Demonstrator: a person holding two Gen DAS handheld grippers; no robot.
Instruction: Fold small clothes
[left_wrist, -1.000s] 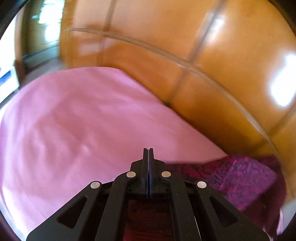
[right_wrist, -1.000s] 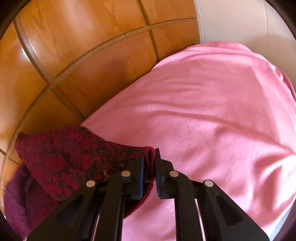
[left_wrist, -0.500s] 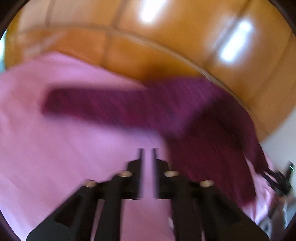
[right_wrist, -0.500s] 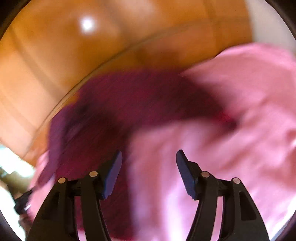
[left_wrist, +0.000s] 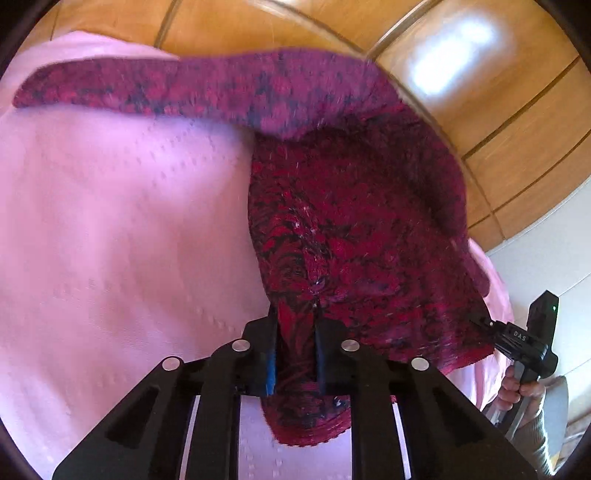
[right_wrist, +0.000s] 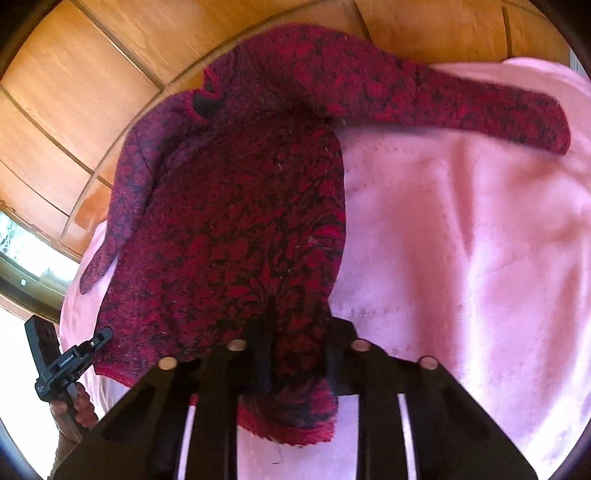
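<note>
A pink bedsheet covers the bed, with wooden wardrobe panels close behind its far edge. A small dark red patterned sweater is spread over the sheet, its body lying toward the wardrobe side and one sleeve stretched out across the pink. The other sleeve trails along the bed's edge nearest the panels.

Both tools grip the hem. The left gripper has its fingers clenched on a bunched fold of the sweater's bottom edge, and the right gripper likewise pinches the hem.

The likely trouble: each grip holds a thick wad, not a flat edge, so pulling may drag creases into the body or let knit slip free unevenly. The sleeve by the edge could slide off toward the wardrobe.

Open room lies across the wide bare sheet; the wardrobe side is tight.
</note>
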